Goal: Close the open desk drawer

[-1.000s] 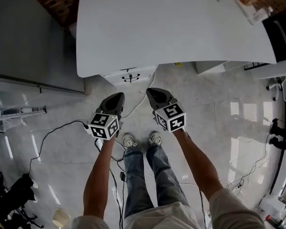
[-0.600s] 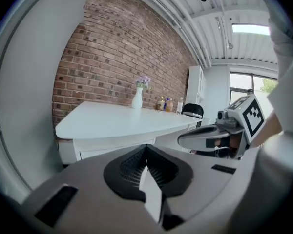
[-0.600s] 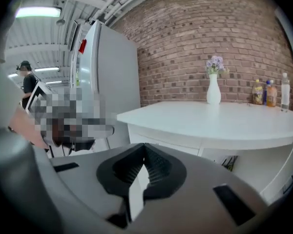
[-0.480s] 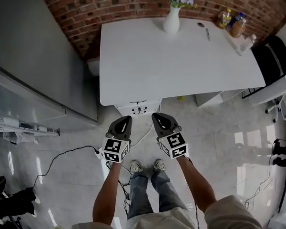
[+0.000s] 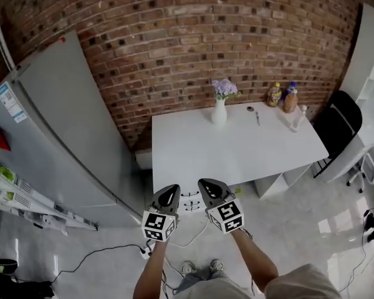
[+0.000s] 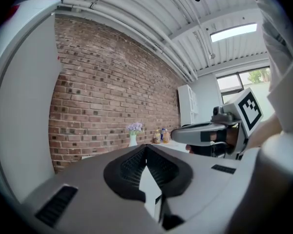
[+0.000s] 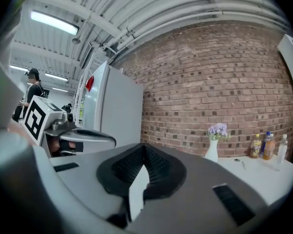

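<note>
Below you, low in the head view, both arms reach fwd side by side. L gripper (image 5: 169, 194) is clenched, jaws pressed together w/ nothing between them. R gripper (image 5: 207, 187) is likewise clenched and empty. Both point roughly level toward a white desk (image 5: 237, 151) that stands against a brick wall (image 5: 193, 42). Under the desk's near-left edge sits the drawer unit (image 5: 189, 203), small and white w/ dark handles, showing between the two gripper tips. Neither gripper touches it, and you can't tell from this angle whether a drawer is pulled out. Along the desk's far side are a white vase (image 5: 219, 113) w/ purple flowers and, further right, two bottles (image 5: 282, 96). A black chair (image 5: 338, 126) stands at the desk's right end, and a tall grey fridge (image 5: 68, 142) is at left.
</note>
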`<action>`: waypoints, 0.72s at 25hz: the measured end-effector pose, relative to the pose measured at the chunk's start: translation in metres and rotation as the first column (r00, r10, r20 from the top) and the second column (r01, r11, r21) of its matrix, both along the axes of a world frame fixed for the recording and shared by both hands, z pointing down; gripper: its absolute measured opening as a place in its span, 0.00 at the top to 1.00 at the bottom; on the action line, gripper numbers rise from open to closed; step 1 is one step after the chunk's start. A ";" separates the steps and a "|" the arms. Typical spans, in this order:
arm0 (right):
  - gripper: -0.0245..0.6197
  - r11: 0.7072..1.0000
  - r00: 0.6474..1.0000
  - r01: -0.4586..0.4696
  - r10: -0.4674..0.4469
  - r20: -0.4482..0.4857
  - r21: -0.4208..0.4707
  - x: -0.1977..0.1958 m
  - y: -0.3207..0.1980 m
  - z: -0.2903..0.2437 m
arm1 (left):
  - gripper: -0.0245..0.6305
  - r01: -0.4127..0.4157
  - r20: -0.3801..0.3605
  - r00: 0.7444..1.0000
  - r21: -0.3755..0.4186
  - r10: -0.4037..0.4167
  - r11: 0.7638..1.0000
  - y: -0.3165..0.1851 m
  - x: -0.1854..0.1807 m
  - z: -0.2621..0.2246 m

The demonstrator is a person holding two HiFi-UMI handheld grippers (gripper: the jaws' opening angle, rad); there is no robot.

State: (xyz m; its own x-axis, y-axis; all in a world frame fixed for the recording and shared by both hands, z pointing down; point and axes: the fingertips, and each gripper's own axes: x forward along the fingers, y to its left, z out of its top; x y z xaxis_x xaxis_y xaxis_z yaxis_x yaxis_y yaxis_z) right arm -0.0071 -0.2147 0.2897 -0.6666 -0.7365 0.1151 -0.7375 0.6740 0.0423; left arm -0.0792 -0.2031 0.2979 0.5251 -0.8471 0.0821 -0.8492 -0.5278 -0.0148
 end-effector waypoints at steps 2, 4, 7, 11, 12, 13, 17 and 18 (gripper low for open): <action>0.94 1.000 1.000 -0.009 0.009 0.015 0.007 0.001 0.004 -0.018 | 0.94 0.001 -0.005 1.000 0.013 -0.001 1.000 0.004 -0.001 -0.019; 0.94 1.000 1.000 -0.016 0.015 0.027 0.012 0.003 0.010 -0.032 | 0.94 0.011 -0.001 1.000 0.021 -0.011 1.000 0.011 -0.004 -0.032; 0.94 1.000 1.000 -0.016 0.016 0.025 0.017 0.007 0.028 -0.043 | 0.94 0.024 0.001 1.000 0.022 -0.024 0.999 0.026 -0.008 -0.043; 0.94 0.999 0.999 -0.034 0.034 0.035 0.003 0.022 0.066 -0.043 | 0.94 0.046 0.024 0.999 0.010 -0.047 0.999 0.061 -0.013 -0.040; 0.94 0.999 0.999 -0.042 0.042 0.032 -0.002 0.026 0.078 -0.039 | 0.94 0.052 0.023 0.998 -0.001 -0.052 0.999 0.072 -0.015 -0.035; 0.94 0.999 0.998 -0.050 0.051 0.030 -0.013 0.031 0.090 -0.034 | 0.94 0.055 0.020 0.998 -0.014 -0.055 0.998 0.082 -0.016 -0.031; 0.94 0.996 0.997 -0.075 0.074 -0.012 -0.047 0.050 0.132 -0.015 | 0.95 0.060 0.033 0.998 -0.050 -0.059 0.997 0.121 -0.019 -0.021; 0.94 0.995 0.997 -0.081 0.080 -0.022 -0.052 0.054 0.140 -0.012 | 0.94 0.066 0.035 0.997 -0.059 -0.064 0.996 0.128 -0.021 -0.018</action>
State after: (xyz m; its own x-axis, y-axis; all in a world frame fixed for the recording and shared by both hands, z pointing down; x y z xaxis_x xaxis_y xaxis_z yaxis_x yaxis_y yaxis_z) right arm 0.0472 -0.0743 0.2776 -0.6027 -0.7802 0.1676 -0.7887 0.6143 0.0234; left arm -0.0998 -0.0748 0.2796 0.4656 -0.8721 0.1505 -0.8811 -0.4727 -0.0132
